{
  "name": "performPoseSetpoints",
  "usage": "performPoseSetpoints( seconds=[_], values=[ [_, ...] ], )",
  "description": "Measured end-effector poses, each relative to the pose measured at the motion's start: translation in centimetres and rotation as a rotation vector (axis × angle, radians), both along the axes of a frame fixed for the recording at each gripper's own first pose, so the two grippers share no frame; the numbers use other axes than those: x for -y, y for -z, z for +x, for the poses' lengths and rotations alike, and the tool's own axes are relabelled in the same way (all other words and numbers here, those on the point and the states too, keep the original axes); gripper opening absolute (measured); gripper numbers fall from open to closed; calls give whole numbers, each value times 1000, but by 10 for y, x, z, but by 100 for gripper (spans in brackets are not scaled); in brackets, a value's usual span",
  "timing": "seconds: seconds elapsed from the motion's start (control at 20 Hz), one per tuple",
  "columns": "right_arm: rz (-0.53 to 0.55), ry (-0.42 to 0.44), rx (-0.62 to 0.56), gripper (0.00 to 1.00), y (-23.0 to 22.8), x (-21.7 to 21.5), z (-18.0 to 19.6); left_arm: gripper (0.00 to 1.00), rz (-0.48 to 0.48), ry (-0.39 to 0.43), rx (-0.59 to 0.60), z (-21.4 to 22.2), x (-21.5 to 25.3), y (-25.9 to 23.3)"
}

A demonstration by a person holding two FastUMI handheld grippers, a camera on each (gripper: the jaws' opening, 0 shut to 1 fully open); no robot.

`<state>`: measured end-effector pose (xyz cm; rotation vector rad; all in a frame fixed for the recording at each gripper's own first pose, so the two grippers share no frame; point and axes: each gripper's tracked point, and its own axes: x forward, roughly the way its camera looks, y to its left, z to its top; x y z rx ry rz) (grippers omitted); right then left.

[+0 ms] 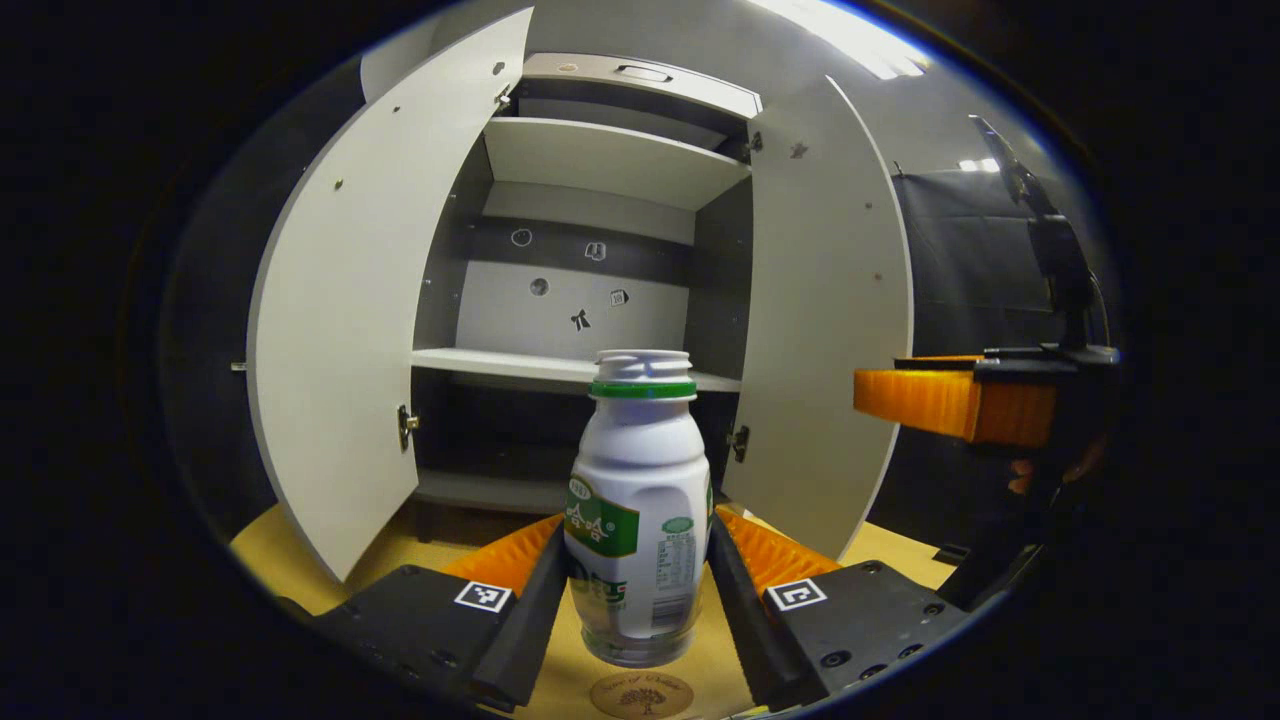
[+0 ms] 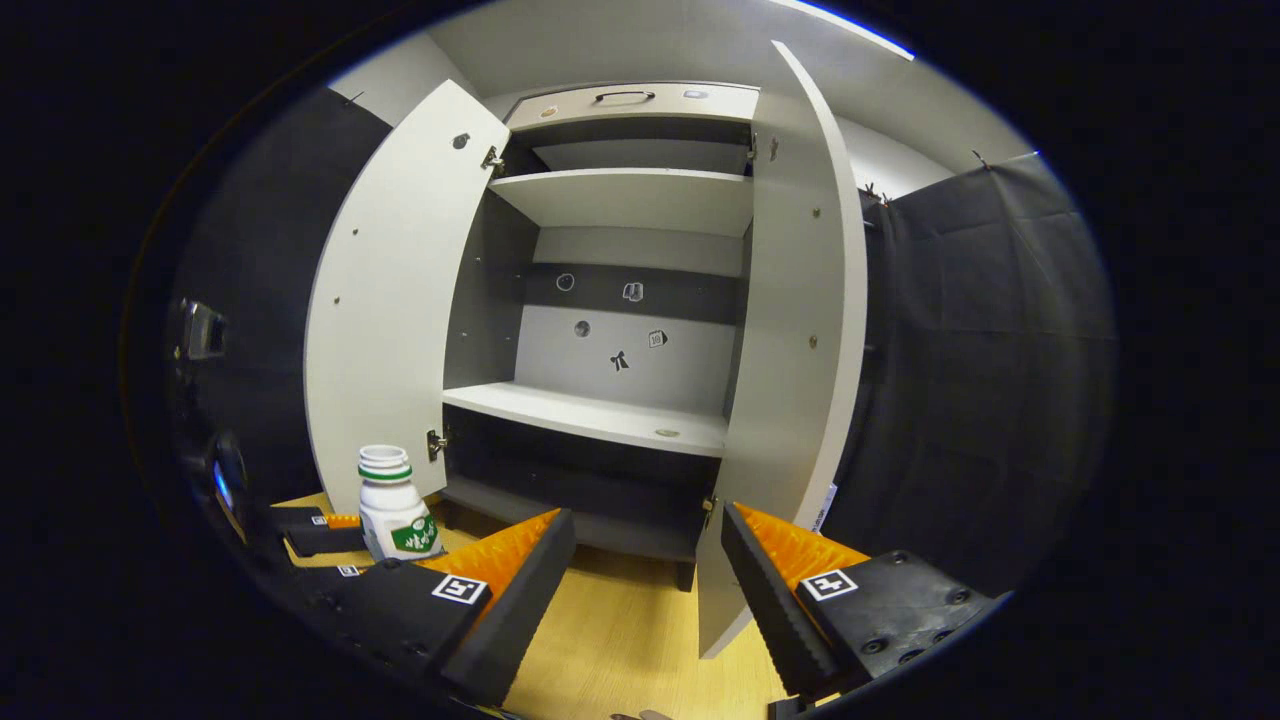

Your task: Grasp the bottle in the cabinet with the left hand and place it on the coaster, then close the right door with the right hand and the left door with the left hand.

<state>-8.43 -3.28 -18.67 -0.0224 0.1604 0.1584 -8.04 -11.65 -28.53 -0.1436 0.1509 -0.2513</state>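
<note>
- Left gripper view, nearest: the left gripper has its two fingers pressed against either side of the bottle, which stands upright between them; a round coaster lies on the wooden tabletop just below the bottle's base, and whether the base touches it cannot be told
- Farther off: the cabinet stands with its left door and right door both swung wide open; the shelves inside are bare, with small stickers on the back panel
- At that view's right edge, the right gripper hovers beside the right door, with a fingertip of the holding hand below it
- Right gripper view, nearest: the right gripper's fingers are spread wide apart with nothing between them, over bare tabletop; the right door's edge stands just beyond, between them
- To the left, the bottle sits clamped in the left gripper, in front of the left door
</note>
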Motion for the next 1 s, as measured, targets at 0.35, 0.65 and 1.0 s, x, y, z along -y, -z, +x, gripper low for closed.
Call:
performPoseSetpoints(
  seconds=[0.35,0.65,1.0],
  values=[
    [39,-45,-130,98,68,18,-41,78,170,-43,0,-22,30,84],
    [21,-79,-161,98,88,31,-55,78,159,-91,-35,-21,26,120],
    [20,-118,-182,98,98,26,-63,83,216,-135,5,-29,18,123]
  ],
)
